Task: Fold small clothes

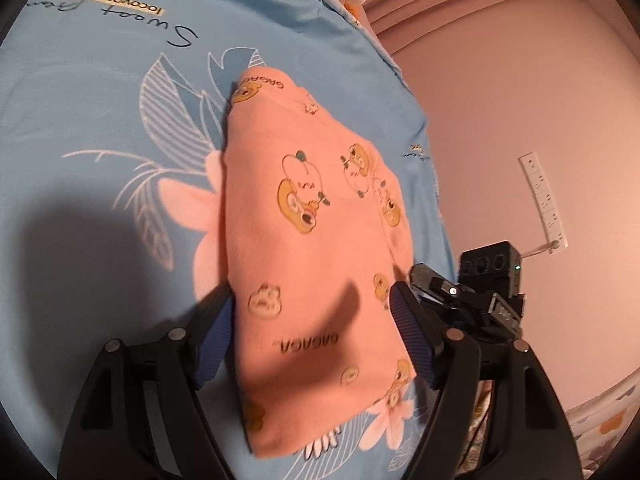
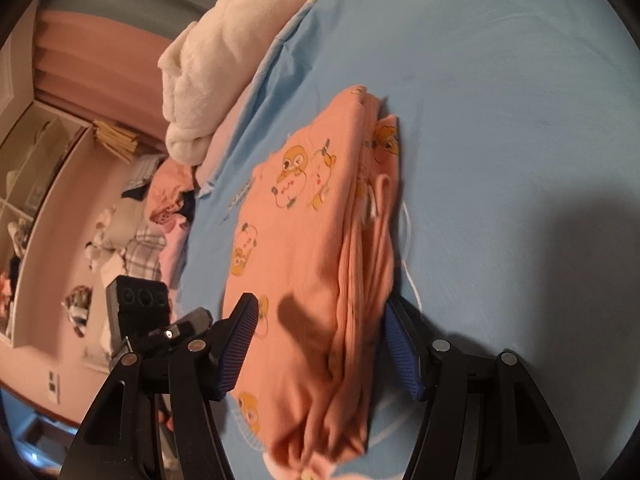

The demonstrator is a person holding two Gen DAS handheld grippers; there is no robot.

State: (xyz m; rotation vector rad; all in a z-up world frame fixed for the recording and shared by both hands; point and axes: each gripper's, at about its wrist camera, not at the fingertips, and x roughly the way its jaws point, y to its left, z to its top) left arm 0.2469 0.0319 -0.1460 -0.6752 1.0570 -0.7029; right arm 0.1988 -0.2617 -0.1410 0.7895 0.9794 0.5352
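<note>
So there's one folded peach garment (image 1: 304, 220) here, printed with little cartoon animals and "GAGAGA" text, lying flat on the blue bedsheet (image 1: 100, 120) near the bed's edge. From the right wrist view you can see it's stacked in several layers, with the folded edges facing the camera, though I can't count the layers cleanly because that part is a bit blurry.

Two tools total. The left tool (image 1: 320, 340) has its two blue pads standing wide on either side of the garment's near end, released, not pinching it. The right tool (image 2: 320, 344) is the same story: two pads spread apart with the folded stack between them, not squeezing the fabric. Each one also shows up in the other's camera as a black block at the frame edge, mostly cut off.

Other stuff: one fluffy white blanket (image 2: 216, 60) bunched up at the far end of the bed, and one white power strip (image 1: 546, 200) on the pink wall. There's a messy heap of clothes (image 2: 160, 208) off to the side in the right wrist view, but it's too small and smeared to say what's in it. The near end of the garment is partly shadowed by the tools.
</note>
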